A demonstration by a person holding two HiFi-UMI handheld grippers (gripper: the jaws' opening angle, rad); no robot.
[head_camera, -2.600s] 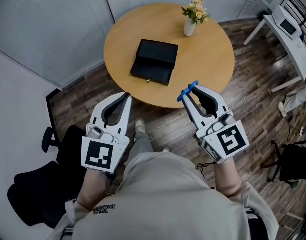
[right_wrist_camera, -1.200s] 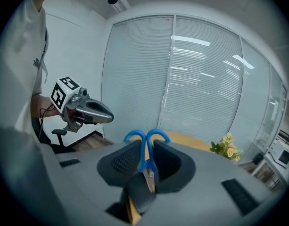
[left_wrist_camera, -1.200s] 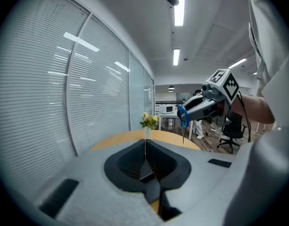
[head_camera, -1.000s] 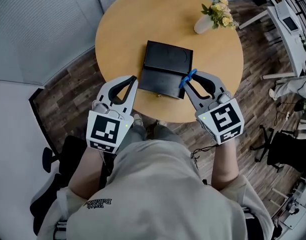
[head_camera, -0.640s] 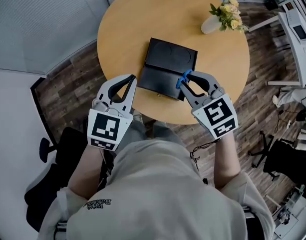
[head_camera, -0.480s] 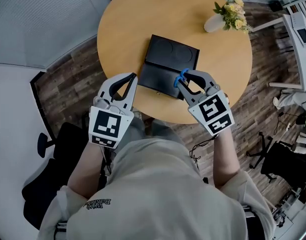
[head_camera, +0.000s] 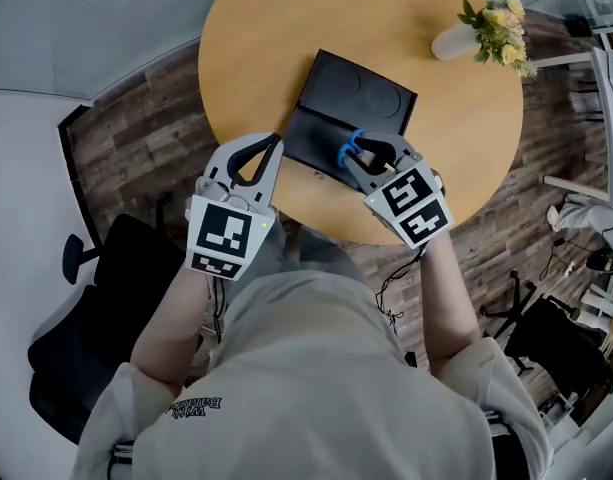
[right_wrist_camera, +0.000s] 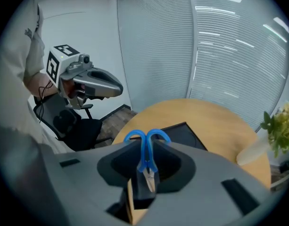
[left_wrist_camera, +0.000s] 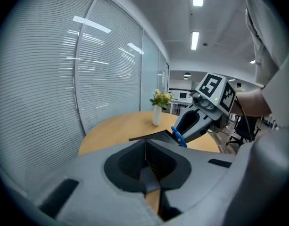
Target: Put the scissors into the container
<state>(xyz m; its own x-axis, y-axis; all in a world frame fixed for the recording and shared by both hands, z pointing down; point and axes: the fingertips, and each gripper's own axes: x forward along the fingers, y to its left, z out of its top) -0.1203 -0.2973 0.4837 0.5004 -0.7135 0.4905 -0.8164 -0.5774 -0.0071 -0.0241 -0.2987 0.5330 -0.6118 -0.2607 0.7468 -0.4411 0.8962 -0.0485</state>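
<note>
Blond wood, round and bare over most of its far and left side, makes up the tabletop. Its near rim curves just in front of the person. The flat black container with its lid laid open sits close to that near rim, leaving only a narrow strip of wood on the person's side.

The right gripper hangs over the container's near half. Its jaws are clamped on the blue-handled scissors, and the two handle loops stick out past the tips towards the open tray. The scissors are held clear of the container, not in it.

The left gripper is at the near rim, just beside the container's near left corner. Its jaws are pressed together with nothing between them. Whether the tips touch the container I cannot tell.

For writing, the square black-and-white markers on the gripper cubes carry patterns only. The dark print on the person's pale shirt is too small to read.

A white vase of yellow flowers stands near the far right rim, well apart from the container and both grippers. A black office chair stands on the dark plank floor at the person's left. Slatted blinds behind glass close off the room beyond the tabletop.
</note>
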